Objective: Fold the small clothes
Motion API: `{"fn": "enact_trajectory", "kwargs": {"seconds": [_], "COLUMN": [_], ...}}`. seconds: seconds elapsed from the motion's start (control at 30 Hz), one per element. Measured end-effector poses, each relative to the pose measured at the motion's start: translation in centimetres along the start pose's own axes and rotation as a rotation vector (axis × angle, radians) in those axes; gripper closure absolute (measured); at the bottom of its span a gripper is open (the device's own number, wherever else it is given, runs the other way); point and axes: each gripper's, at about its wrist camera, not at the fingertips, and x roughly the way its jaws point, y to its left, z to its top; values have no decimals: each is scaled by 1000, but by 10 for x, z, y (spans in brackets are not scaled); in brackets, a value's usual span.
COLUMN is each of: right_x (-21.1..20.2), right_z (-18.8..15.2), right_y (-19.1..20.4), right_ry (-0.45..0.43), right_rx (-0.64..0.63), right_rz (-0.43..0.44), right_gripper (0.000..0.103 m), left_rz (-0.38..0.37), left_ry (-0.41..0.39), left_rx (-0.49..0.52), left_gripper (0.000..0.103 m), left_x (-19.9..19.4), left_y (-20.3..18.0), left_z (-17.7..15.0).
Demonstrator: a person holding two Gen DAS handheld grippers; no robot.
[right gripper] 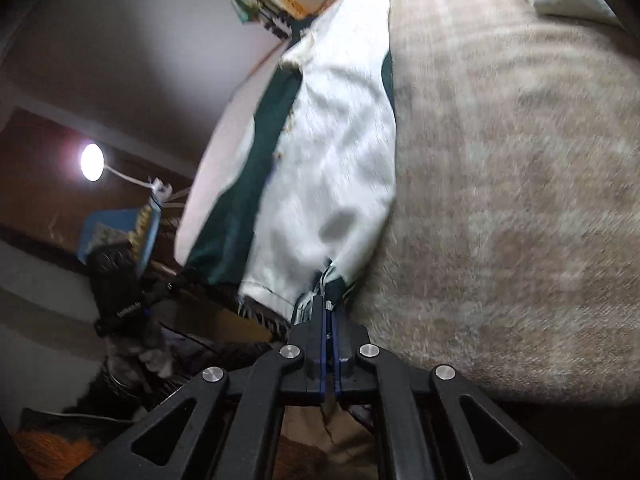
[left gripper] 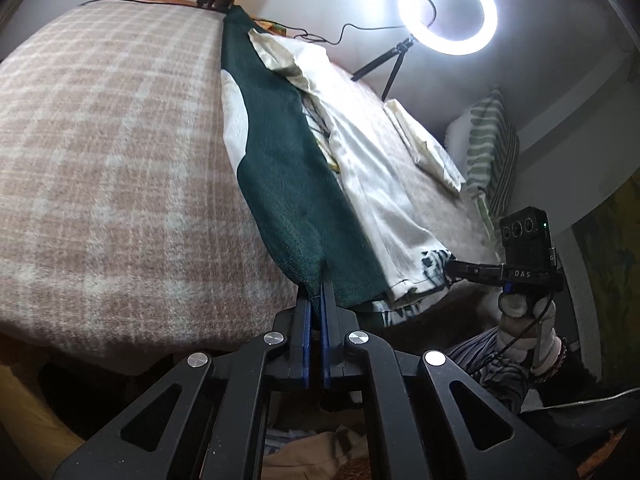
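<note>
Beige-and-cream checked blanket (left gripper: pixel 112 152) covers the bed and serves as the work surface, with a lit ring light (left gripper: pixel 448 12) on a small tripod standing beyond its far side and a green-striped pillow (left gripper: pixel 492 148) near that light. Across the blanket lies the garment (left gripper: pixel 280 168), a small piece in dark green knit with white panels; from the left wrist view the green layer runs as a long band away from the camera, with cream-white fabric lying beside and partly under it. A folded pale cloth (left gripper: pixel 424 140) rests on the blanket between the garment and the pillow.

At the blanket's near edge, the left gripper (left gripper: pixel 316 292) has its fingers drawn nearly together, pinching the green hem of the garment. The right gripper (right gripper: pixel 330 308) is likewise closed down on the garment, clamping a white, dark-trimmed corner just at the blanket's edge. In the right wrist view the white panel (right gripper: pixel 332 152) looks smooth and stretched away from the fingers, flanked by green, though that view is blurred.
</note>
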Motion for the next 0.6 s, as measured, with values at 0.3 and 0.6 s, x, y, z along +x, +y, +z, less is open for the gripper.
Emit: {"fn": "enact_trajectory", "kwargs": {"seconds": [0.3, 0.6], "right_x": [-7, -16], "right_z": [19, 74], "right_y": [12, 29], "right_ry": [-44, -126], "right_rx": [9, -8], "right_rz": [28, 26], "right_gripper": [103, 103], "left_rz": [-18, 5], "left_ry": [-17, -99], "left_rx": [31, 110], "left_gripper": [101, 101], "left_x": [0, -5], "left_y": [-10, -24], "left_z": [20, 76]}}
